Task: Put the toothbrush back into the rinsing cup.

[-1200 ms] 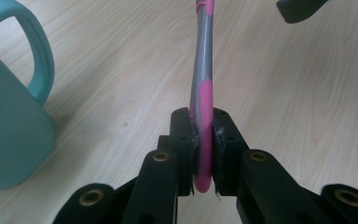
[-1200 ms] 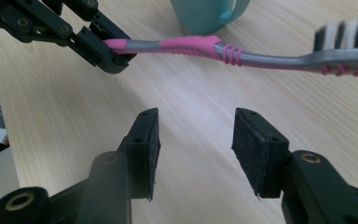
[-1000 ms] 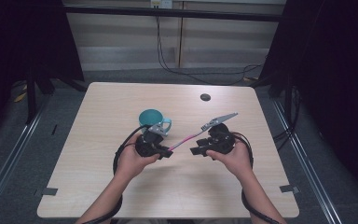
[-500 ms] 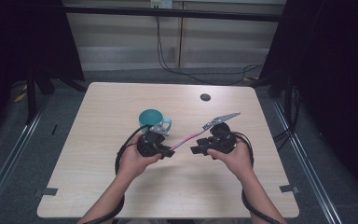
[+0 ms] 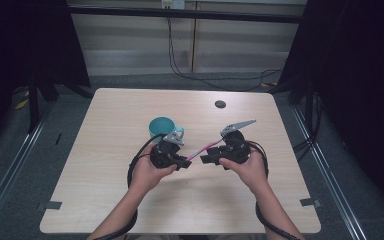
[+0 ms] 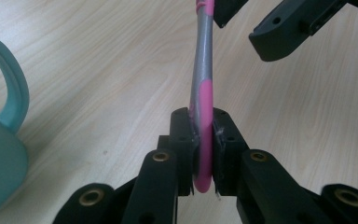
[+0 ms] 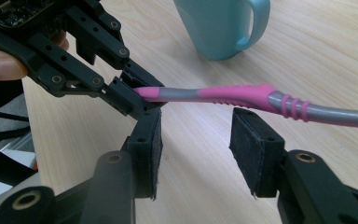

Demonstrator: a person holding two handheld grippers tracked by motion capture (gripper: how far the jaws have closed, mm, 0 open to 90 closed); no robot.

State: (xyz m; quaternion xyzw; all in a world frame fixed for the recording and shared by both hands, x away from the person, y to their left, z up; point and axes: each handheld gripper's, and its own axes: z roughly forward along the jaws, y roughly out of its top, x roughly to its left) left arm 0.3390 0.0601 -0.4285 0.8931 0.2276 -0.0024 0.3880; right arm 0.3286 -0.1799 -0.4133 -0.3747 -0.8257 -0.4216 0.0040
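A toothbrush (image 6: 204, 93) with a pink and grey handle is held at its end by my left gripper (image 6: 204, 140), whose jaws are shut on it. In the high view the toothbrush (image 5: 200, 149) spans the gap between my left gripper (image 5: 184, 163) and my right gripper (image 5: 206, 158) above mid-table. My right gripper (image 7: 196, 140) is open, its pads just below the handle (image 7: 223, 95) without touching it. A teal mug (image 5: 161, 126) stands upright just behind the left gripper, its handle to the right.
A small black round disc (image 5: 220, 104) lies on the wooden table (image 5: 105, 115) near the far edge. Cables loop from both grippers back toward the person's arms. Dark frames stand to either side of the table.
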